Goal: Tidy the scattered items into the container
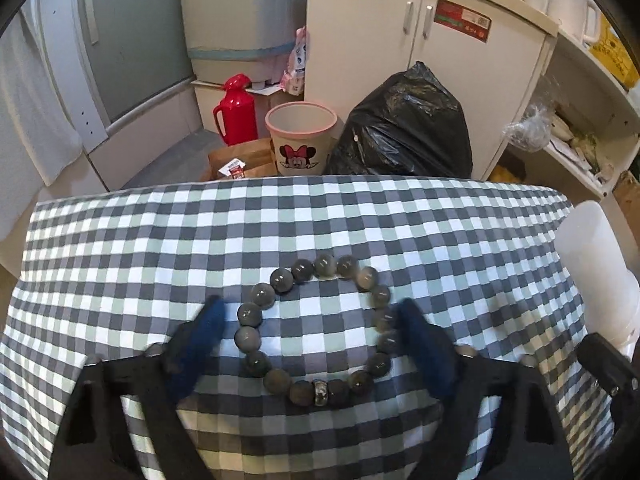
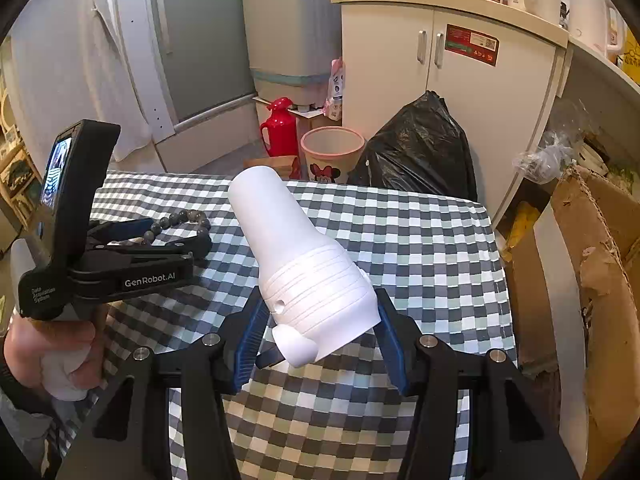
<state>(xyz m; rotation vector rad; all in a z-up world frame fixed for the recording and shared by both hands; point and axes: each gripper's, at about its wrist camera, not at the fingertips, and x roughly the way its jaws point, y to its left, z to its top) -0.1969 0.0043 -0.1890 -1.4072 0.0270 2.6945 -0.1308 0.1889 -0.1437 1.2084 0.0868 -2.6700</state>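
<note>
Straddling a grey bead bracelet [image 1: 316,330] on the checkered surface [image 1: 120,248], the left hand-held gripper [image 1: 310,306] stands wide open, its blue pads either side of the loop. Only the right wrist view shows "GenRobot.AI" printed on that tool and the right hand-held gripper [image 2: 318,302] clamping a white plastic container [image 2: 304,264] tilted above the cloth.

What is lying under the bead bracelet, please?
Under the bead bracelet only the checkered tablecloth shows, also inside its ring. The left gripper straddles it, open. What the cloth covers is hidden.
</note>
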